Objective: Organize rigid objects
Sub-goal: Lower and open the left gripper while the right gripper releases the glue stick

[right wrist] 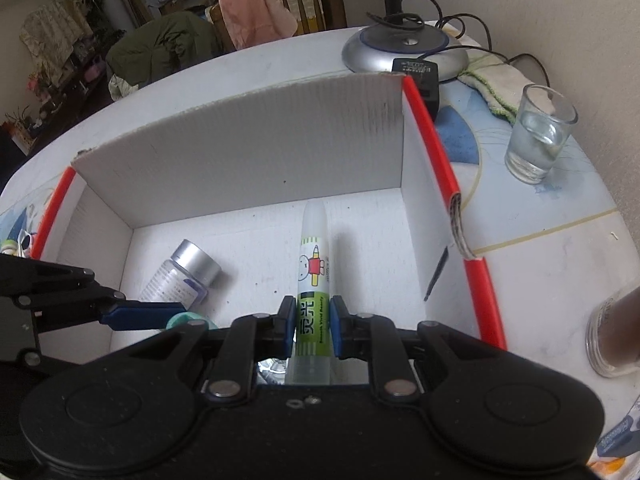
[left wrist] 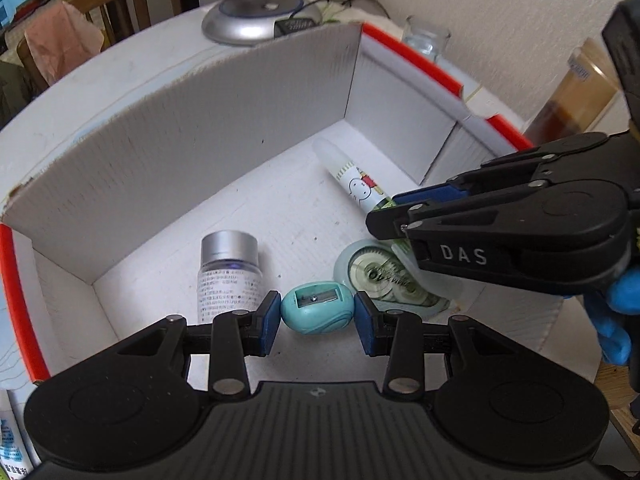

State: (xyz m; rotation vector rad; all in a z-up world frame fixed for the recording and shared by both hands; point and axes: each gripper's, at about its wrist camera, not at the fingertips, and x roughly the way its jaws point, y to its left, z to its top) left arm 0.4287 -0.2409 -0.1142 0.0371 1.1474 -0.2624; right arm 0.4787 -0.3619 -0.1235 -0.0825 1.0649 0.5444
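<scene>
Left wrist: one bottle [left wrist: 228, 276], one sharpener [left wrist: 318, 308], one tube [left wrist: 352, 178].

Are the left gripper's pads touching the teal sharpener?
Touching. The left wrist view shows both blue pads of the left gripper pressed against the sides of the teal sharpener, no gap visible.

Beyond the far edge of your counter [right wrist: 540, 248], a silver lamp base [right wrist: 404, 50] sits with a black adapter [right wrist: 416, 70] against it. To the right, a glass of water [right wrist: 538, 132] stands alone. Far left, a pink cloth [right wrist: 256, 12] drapes a wooden chair [right wrist: 316, 0].
</scene>
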